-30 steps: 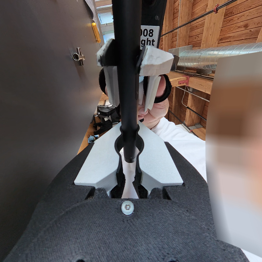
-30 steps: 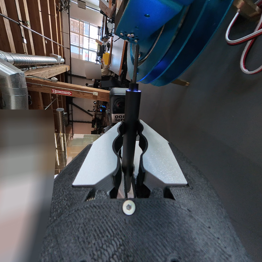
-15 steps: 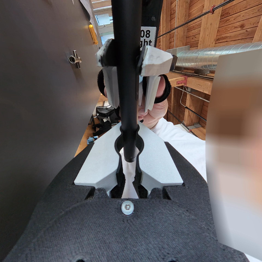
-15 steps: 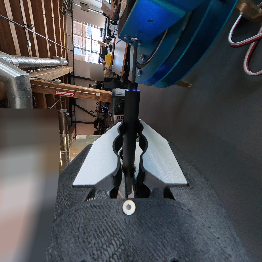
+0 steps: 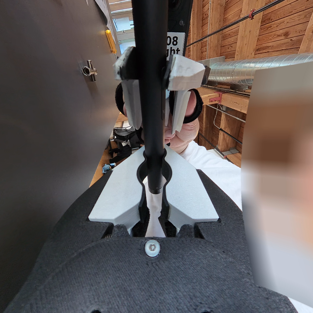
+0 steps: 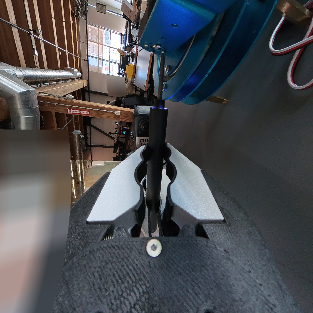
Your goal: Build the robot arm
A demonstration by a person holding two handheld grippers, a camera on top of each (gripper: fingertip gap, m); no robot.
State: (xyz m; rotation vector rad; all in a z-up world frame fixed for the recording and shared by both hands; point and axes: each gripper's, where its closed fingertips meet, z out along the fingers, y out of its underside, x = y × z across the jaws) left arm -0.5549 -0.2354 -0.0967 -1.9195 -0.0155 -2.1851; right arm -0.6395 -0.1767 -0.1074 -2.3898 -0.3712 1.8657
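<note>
Black and slim, a powered screwdriver (image 6: pixel 156 152) with a smooth matte barrel is clamped by both grippers at once. The right gripper (image 6: pixel 156 157) has its pale grey fingers (image 6: pixel 191 189) closed around the barrel. Only the right wrist view shows the working end: a blue glow at the collar and a thin bit (image 6: pixel 160 76) reaching up to small screws on a blue metal assembly (image 6: pixel 194 42), with red and white wires (image 6: pixel 291 55) looped beside it. The left gripper (image 5: pixel 155 162) pinches the barrel's butt end. Only the left wrist view shows a hand (image 5: pixel 183 133), a white sleeve (image 5: pixel 211 171), and a yellow-handled screwdriver (image 5: pixel 111 41) on the dark grey mat (image 5: pixel 42 118).
</note>
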